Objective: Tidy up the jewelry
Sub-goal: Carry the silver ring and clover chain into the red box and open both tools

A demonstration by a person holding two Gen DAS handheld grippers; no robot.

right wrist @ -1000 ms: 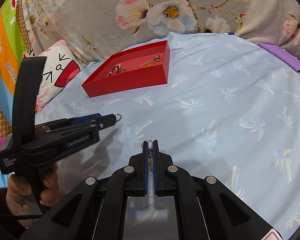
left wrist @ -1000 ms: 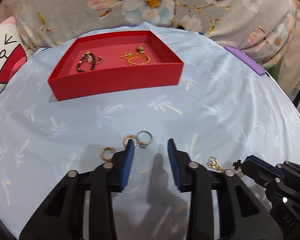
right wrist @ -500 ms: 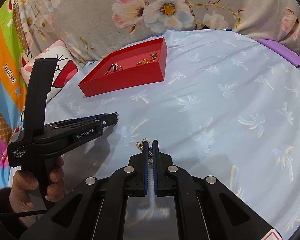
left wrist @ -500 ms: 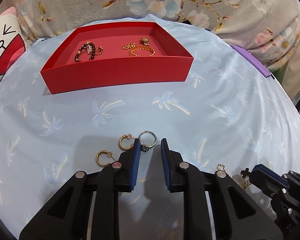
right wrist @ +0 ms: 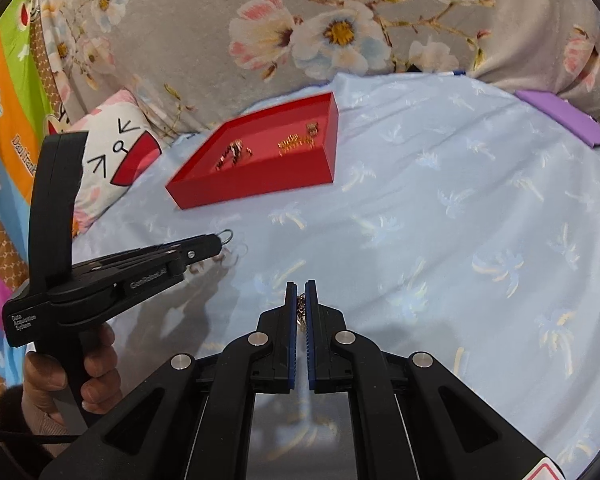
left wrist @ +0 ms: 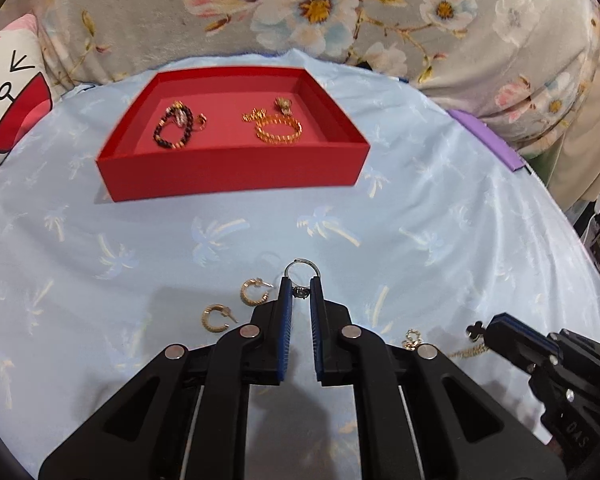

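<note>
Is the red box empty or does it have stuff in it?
Not empty. The red box holds a dark bead bracelet on one side and a gold chain bracelet on the other.

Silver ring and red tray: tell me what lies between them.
Nothing: in the left wrist view, only bare palm-print cloth separates the silver ring, pinched by the left gripper, from the red tray.

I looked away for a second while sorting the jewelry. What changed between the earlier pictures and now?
The left gripper closed its jaws on the silver ring and lifted it slightly off the blue cloth. The two gold hoop earrings stayed on the cloth. The right gripper stayed shut on the gold chain, and the red tray and its contents did not change.
</note>
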